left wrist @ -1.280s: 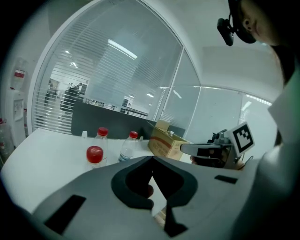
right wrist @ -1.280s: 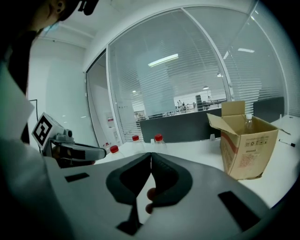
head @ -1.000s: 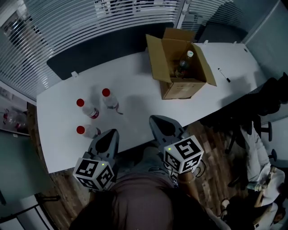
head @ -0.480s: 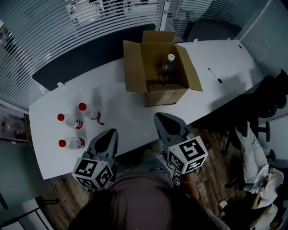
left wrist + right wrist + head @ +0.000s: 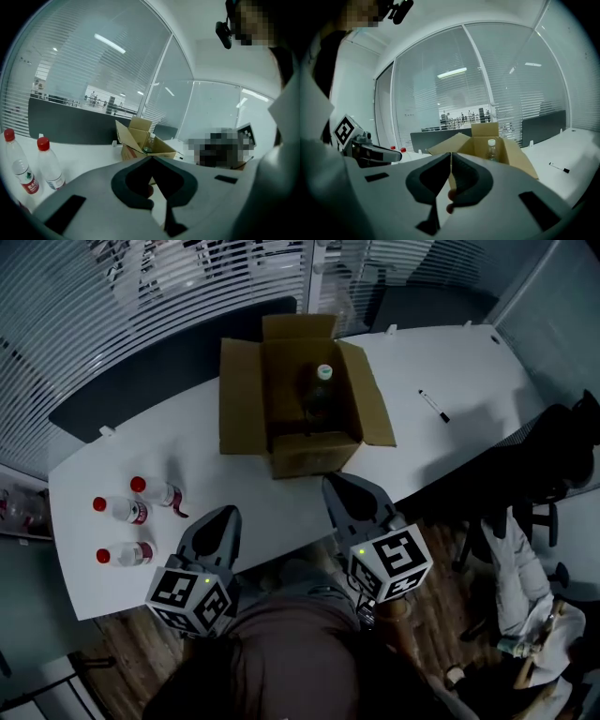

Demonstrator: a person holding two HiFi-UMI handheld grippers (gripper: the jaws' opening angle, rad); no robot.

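Observation:
Both grippers are held low over the near table edge, jaws pressed together with nothing between them. My left gripper sits right of three lying red-capped bottles; in its own view, the left gripper has two of those bottles standing at the left. My right gripper points at the open cardboard box. Inside the box stands a white-capped bottle. In the right gripper view the gripper faces the box and its bottle.
The long white table carries a black marker pen right of the box. Glass walls with blinds run behind the table. A dark chair and wooden floor lie at the right.
Both views have swung toward the box: it now sits straight ahead of the grippers, and the red-capped bottles have slid to the left. Both grippers stay shut.

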